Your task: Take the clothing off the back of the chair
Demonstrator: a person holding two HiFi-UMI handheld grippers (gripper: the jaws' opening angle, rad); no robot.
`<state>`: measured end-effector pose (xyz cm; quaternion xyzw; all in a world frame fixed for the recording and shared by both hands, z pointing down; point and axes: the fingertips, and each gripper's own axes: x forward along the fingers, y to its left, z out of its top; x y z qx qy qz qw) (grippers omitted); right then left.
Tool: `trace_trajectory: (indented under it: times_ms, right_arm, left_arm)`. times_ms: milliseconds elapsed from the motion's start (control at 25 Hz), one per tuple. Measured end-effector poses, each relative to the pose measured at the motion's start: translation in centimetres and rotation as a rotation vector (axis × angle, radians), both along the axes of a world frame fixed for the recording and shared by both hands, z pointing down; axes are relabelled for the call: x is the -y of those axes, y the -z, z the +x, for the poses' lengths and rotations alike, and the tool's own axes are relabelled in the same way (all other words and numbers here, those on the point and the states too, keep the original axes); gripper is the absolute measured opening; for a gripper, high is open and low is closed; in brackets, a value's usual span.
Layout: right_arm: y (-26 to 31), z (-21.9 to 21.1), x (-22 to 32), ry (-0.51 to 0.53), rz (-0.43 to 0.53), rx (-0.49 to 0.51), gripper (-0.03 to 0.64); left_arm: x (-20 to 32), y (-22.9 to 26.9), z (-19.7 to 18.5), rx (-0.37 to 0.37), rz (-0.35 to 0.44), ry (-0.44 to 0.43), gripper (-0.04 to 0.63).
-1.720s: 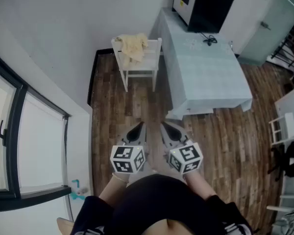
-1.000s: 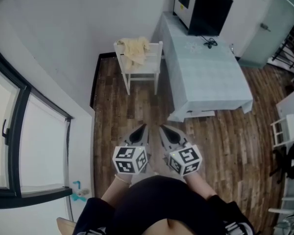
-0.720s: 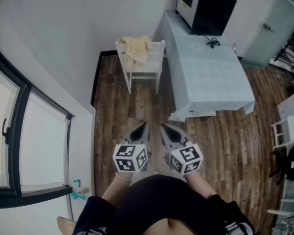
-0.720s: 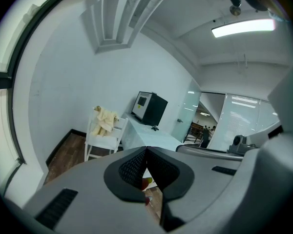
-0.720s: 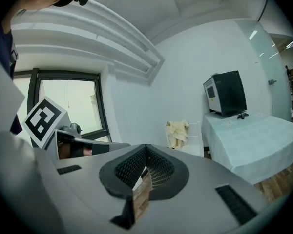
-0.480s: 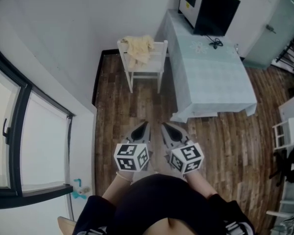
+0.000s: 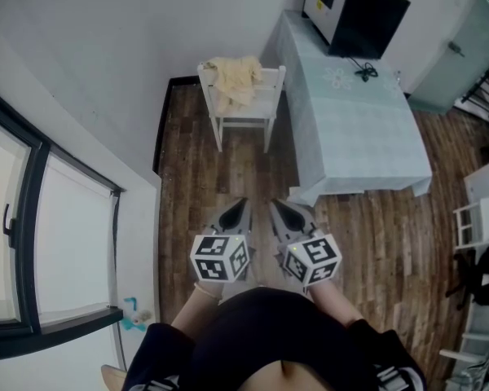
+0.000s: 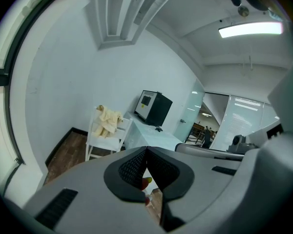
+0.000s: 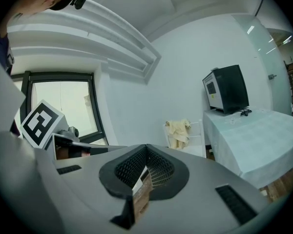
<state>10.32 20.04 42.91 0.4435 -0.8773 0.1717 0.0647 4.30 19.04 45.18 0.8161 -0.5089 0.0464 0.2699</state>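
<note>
Hanging over the chair (image 7: 246,111) back, the clothing (image 7: 235,77) is seemingly brought slightly nearer than before, yet no grasp is reachable: the left claw (image 7: 243,205) and right claw (image 7: 275,208) are held pressed together, empty, well apart from it.

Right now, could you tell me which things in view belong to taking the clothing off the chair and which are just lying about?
For the job: cream clothing, draped over the backrest; white chair; left gripper, right gripper, both shut.
Lying about: cloth-covered table; black microwave; window.
</note>
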Motion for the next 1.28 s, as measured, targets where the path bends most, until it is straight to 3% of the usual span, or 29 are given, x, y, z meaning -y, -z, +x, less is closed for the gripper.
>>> trace_trajectory:
  times_ms: [1280]
  right_arm:
    - [1.2, -8.9, 13.1, 0.002, 0.019, -0.050, 0.012]
  left_arm:
    - [13.5, 1.2, -8.1, -0.027, -0.002, -0.021, -0.002]
